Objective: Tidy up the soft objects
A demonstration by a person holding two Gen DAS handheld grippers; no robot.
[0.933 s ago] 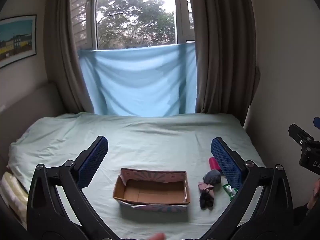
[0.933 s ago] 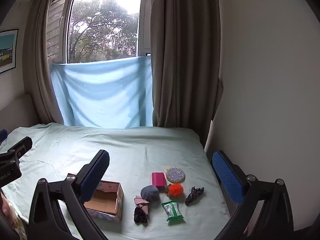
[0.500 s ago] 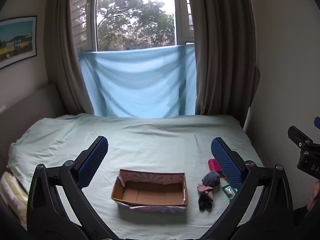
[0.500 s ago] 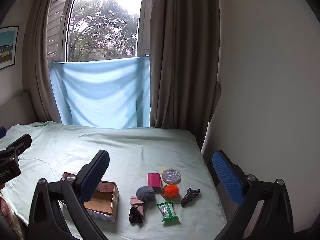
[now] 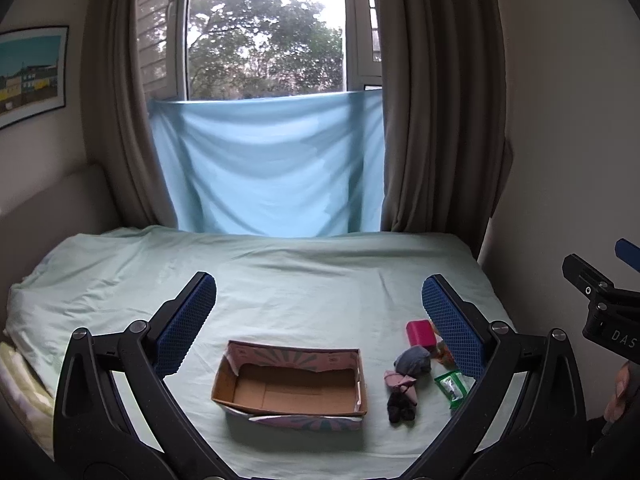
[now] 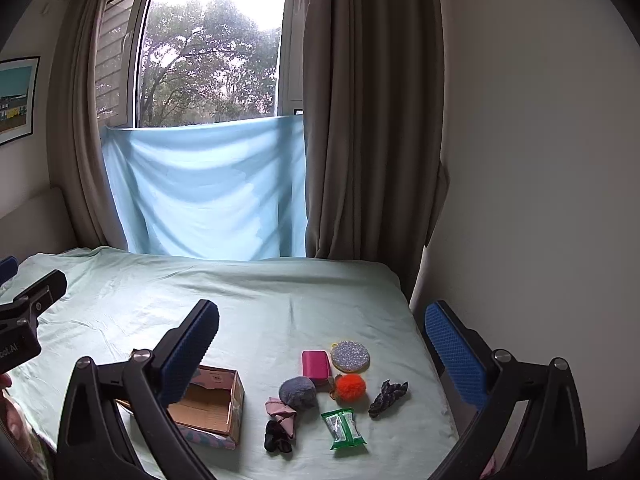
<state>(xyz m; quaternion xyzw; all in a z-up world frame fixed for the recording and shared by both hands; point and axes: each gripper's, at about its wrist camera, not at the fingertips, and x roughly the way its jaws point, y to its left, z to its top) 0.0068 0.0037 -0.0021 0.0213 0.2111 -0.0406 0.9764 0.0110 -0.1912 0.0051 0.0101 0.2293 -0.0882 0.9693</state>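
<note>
An open, empty cardboard box [image 5: 290, 384] sits on the bed near the front; it also shows in the right wrist view [image 6: 212, 408]. To its right lie soft items: a grey pompom [image 6: 298, 392], an orange pompom [image 6: 350, 385], a pink-and-black cloth piece [image 6: 280, 420], a dark scrunchie [image 6: 387, 397], a pink case [image 6: 316, 364], a glittery round pad [image 6: 350, 355] and a green packet [image 6: 344, 428]. My left gripper [image 5: 318, 320] is open and empty above the box. My right gripper [image 6: 320, 344] is open and empty above the items.
The bed [image 5: 280, 280] has a pale green sheet. A blue cloth [image 5: 272, 168] hangs under the window between brown curtains. A wall [image 6: 540, 160] runs along the bed's right side. A headboard [image 5: 52, 208] stands at the left.
Both grippers have drifted slightly; the box and items sit a little differently in view. The jaws stay open and nothing on the bed has moved.
</note>
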